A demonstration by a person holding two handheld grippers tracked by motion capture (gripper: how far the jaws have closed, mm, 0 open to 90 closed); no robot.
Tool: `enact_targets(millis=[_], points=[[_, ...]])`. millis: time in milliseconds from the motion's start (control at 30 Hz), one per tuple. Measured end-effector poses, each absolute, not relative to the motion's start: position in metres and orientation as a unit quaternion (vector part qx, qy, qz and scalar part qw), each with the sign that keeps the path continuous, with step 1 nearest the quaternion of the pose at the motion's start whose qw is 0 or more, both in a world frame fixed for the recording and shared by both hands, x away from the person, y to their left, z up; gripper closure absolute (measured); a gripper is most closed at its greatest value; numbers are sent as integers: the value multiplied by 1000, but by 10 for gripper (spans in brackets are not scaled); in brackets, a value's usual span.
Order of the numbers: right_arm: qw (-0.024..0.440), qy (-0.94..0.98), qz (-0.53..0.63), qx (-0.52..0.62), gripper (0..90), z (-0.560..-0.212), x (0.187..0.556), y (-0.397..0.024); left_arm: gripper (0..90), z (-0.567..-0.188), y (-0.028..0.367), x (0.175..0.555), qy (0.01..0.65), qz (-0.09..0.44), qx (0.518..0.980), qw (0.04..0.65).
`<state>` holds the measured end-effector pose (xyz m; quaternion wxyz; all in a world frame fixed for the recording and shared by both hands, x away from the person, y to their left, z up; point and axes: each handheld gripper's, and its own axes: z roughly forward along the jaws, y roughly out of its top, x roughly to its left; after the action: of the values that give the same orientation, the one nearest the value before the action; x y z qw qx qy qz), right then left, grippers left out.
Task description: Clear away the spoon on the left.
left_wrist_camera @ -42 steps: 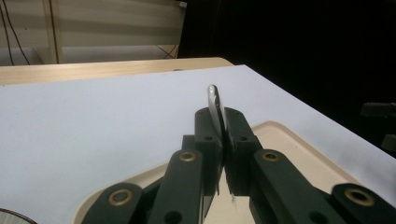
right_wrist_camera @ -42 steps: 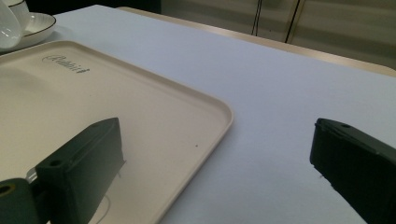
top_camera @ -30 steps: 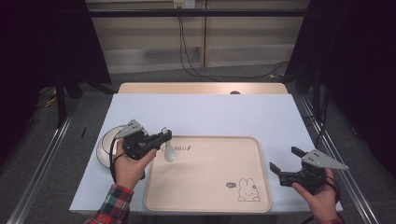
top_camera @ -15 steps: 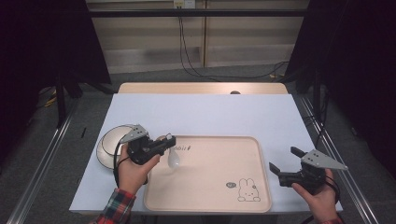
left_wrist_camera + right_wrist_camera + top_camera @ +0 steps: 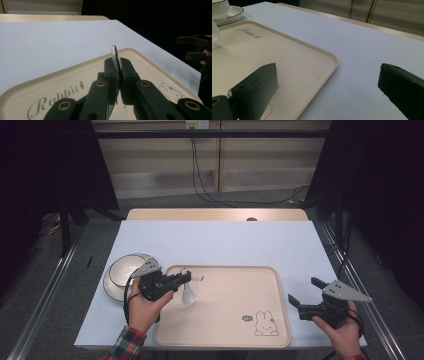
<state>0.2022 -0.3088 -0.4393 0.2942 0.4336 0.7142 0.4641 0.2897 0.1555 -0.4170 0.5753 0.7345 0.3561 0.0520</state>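
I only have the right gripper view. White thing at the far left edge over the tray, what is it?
Observer: A white spoon; the left gripper is shut on its handle, bowl hanging down over the tray.
Operator: Handle seated properly in the jaws?
Observer: In the left gripper view it stands edge-on, pinched between both pads, its tip poking out above them.
Operator: And my own gripper?
Observer: The right gripper is open, empty, off the tray's right edge over the white table cover.
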Motion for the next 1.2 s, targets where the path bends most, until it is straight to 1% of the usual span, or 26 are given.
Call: enact_targets(millis=[433,967,1200], points=[[293,716,464,432,24,-440,203,-309,854,-419,151,280,347,36,747,566],[293,718,462,431,26,-440,202,-308,853,-422,148,268,342,6,743,576],[293,718,462,431,26,-440,202,-308,852,-429,145,267,343,-3,749,566]])
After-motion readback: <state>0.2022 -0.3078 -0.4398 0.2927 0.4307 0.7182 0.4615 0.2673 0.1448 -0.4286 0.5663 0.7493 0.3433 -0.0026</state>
